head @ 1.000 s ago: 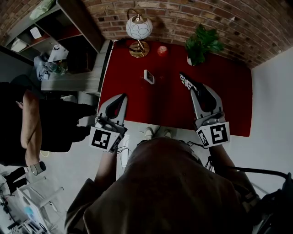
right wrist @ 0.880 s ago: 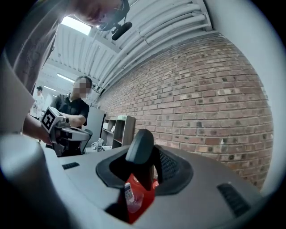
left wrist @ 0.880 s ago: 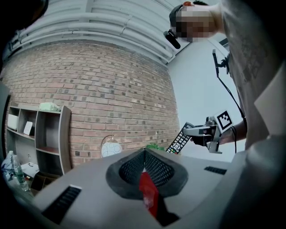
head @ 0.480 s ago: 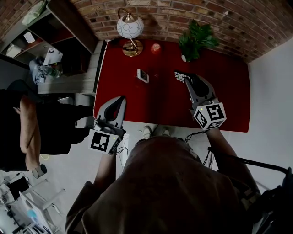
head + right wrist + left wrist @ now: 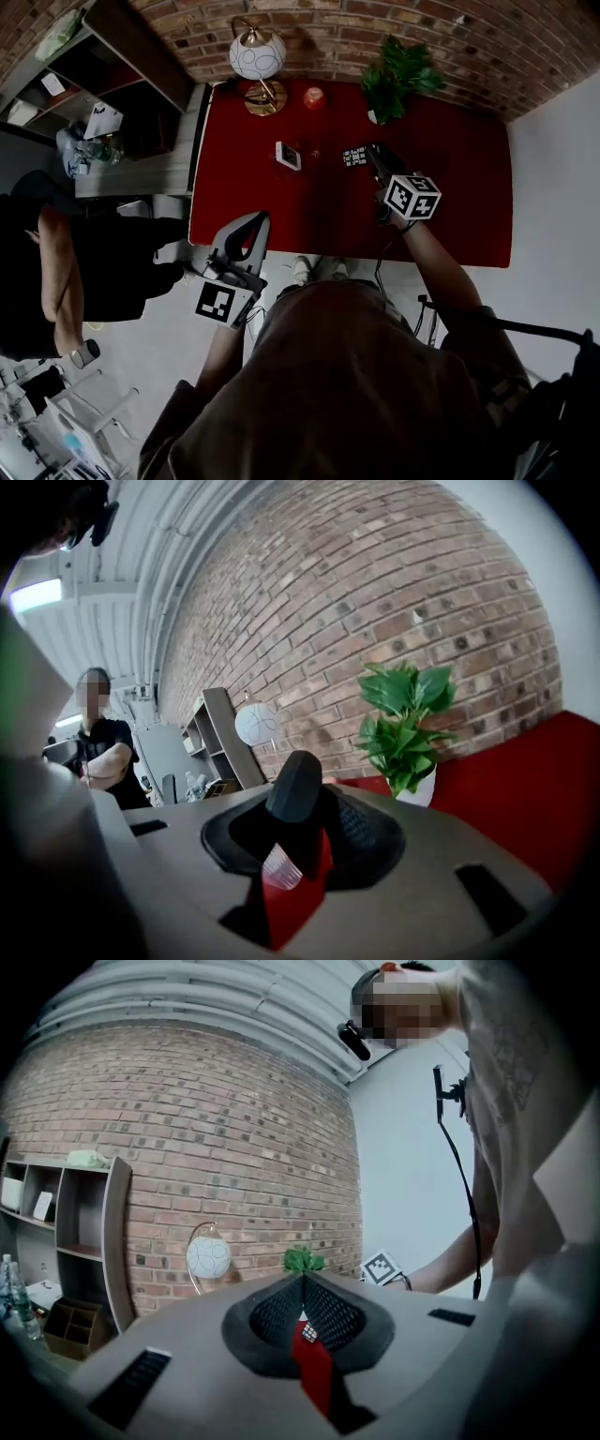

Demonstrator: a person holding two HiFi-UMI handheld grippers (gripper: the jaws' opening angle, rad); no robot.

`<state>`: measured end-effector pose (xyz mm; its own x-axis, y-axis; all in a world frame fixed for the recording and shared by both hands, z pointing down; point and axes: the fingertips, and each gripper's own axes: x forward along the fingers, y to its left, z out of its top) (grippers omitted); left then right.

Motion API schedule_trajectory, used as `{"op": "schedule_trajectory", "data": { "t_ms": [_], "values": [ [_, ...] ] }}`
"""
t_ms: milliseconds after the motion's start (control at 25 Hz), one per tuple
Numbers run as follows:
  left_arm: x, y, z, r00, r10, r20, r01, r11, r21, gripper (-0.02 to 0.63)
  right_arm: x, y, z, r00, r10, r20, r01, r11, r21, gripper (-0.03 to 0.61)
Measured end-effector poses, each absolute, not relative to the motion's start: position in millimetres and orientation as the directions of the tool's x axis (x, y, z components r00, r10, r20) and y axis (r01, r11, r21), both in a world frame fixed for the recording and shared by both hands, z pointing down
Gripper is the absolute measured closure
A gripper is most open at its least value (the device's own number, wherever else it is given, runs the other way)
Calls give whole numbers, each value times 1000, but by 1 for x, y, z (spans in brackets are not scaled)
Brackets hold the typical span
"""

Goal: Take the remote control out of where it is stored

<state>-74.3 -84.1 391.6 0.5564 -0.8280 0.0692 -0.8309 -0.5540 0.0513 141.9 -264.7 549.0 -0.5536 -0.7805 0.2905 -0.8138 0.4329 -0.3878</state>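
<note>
Right gripper view shows the slim black remote control [image 5: 294, 785] standing between the jaws of the right gripper [image 5: 309, 841], which are clenched on its near end while the dark rounded far end sticks out ahead. From the head view, the remote hangs just over the middle of the red rectangular table [image 5: 450, 206], its white-buttoned face turned up, with no holder or case around it, so it looks already free of wherever it was kept. A small white box-like device [image 5: 288, 155] lies on the table just to the left of the remote. A white globe lamp on a brass arm [image 5: 256, 54] stands at the table's back left corner, and a leafy green potted plant [image 5: 398, 77] stands at its back edge. The left gripper [image 5: 302, 1288] hovers off the table's front left corner with its jaws together and nothing between them. The main risk seems to be the hold itself: the pads grip only one end, so most of the remote's length hangs unsupported, and a quick swing or tilt could make it pivot or slide out and drop onto the table. A careless sweep to the left could also knock the white device.
</note>
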Motion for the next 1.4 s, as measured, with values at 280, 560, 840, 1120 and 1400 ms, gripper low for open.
{"op": "schedule_trajectory", "data": {
  "t_ms": [280,560,840,1120,1400],
  "values": [
    [-70,-84,400,560,-823,94,-829,-556,67,604,155,-288,610,-535,-777,332,-776,297,-556,453],
    [-72,-86,405,554,-825,114,-832,-549,75,605,182,-298,668,-498,-773,394,-724,119,-680,453],
    [-71,-90,412,552,-824,130,-834,-545,82,605,204,-301,698,-454,-760,465,-744,36,-668,451],
    [-66,-94,413,562,-816,133,-827,-555,86,604,211,-302,714,-400,-741,539,-832,47,-553,395],
    [-61,-96,415,573,-809,134,-820,-566,89,604,229,-300,725,-329,-709,623,-922,97,-376,332]
  ]
}}
